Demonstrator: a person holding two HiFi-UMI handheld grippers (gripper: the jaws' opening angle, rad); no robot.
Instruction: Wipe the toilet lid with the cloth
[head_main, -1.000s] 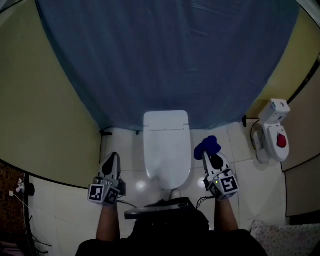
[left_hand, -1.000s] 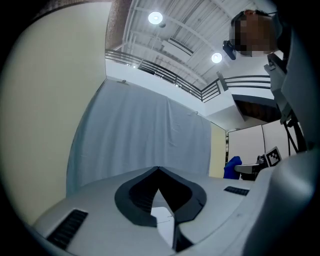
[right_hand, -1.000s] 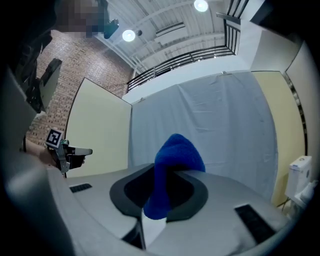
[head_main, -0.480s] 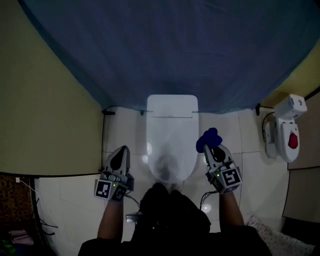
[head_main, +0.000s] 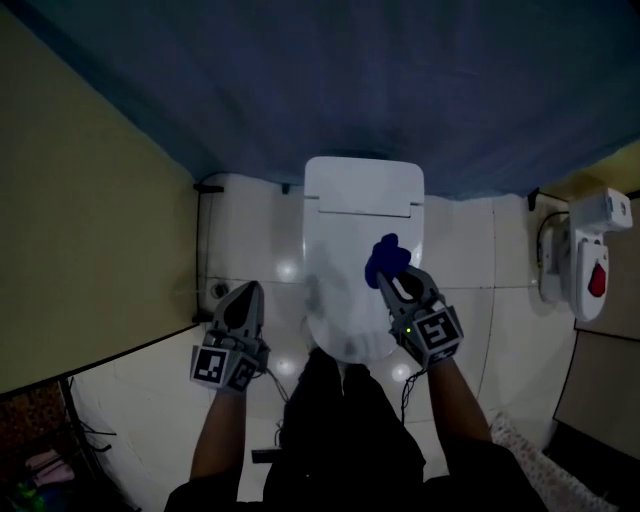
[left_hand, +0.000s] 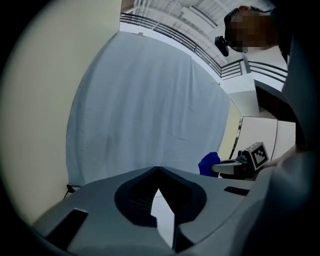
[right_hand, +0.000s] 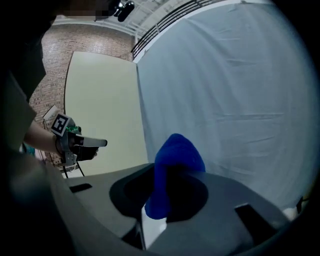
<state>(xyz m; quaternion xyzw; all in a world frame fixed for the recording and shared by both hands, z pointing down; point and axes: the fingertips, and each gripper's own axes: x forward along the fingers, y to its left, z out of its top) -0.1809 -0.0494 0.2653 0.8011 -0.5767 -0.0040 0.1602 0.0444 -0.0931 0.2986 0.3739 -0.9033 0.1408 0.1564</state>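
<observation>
Your right gripper (head_main: 388, 280) is clamped on the blue cloth (head_main: 385, 258), which bunches out past the jaw tips. It's over the right half of the closed toilet lid (head_main: 340, 250); can't tell from here if the cloth touches the lid. Your left gripper (head_main: 246, 296) has its jaws together with nothing in them, over the floor tiles (head_main: 250, 235) just left of the toilet
</observation>
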